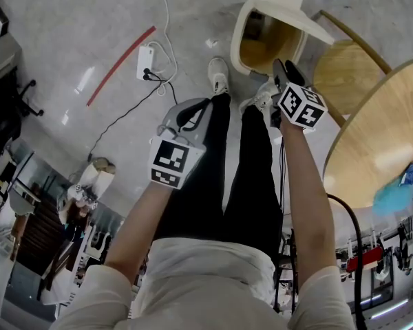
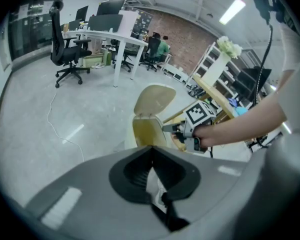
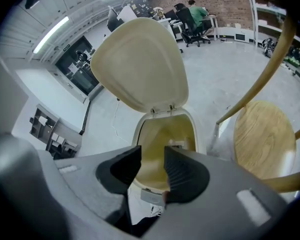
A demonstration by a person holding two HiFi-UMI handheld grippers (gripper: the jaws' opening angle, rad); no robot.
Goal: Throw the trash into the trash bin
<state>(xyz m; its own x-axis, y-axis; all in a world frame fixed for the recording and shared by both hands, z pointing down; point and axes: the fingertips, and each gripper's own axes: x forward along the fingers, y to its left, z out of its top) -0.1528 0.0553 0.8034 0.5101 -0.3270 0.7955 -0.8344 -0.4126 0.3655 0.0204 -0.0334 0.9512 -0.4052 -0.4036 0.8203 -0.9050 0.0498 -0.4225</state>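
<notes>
Cream trash bin stands upright on the floor, mouth facing up, lid tipped back, its oval running away from me. My right claw hangs spread and empty over it, angled steeply down; my left claw is pressed together.

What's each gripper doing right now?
Left grey two-jaw gripper: closed, empty.
Right grey two-jaw gripper: open, empty, facing the open cream plastic trash bin.

trash bin mouth open, lid raised behind, chair beside
</notes>
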